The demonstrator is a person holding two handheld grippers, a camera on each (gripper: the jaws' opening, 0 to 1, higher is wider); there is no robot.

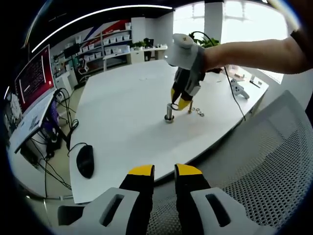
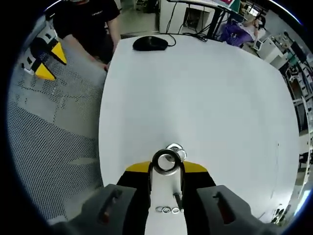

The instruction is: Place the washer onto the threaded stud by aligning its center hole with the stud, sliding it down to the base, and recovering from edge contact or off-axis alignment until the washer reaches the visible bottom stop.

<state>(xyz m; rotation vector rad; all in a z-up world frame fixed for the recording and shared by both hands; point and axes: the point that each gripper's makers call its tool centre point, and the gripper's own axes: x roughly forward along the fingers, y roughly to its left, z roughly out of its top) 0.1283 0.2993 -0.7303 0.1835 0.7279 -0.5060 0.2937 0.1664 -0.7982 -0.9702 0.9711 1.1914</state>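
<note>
A broad white bench (image 1: pixel 122 107) is filling the middle of the left gripper view. At 9 o'clock a red-lit monitor (image 1: pixel 33 78) is glowing, and at 11 o'clock shelves of white bins (image 1: pixel 110 41) are lining the wall. A black mouse (image 1: pixel 85 160) is lying on the bench at 8 o'clock. A grey mesh chair back (image 1: pixel 274 161) is spreading across 4 o'clock.

The left hand-held gripper (image 1: pixel 164 171) is rising at 6 o'clock, its jaws slightly apart and gripping nothing.

The right hand-held gripper (image 2: pixel 167 167) is pinching the washer (image 2: pixel 167 161), a shiny metal ring with its hole facing the camera. It is hovering just above the threaded stud (image 2: pixel 175 150), which is standing upright mid-bench. Spare washers (image 2: pixel 167 210) are lying in a row beside the stud.
</note>
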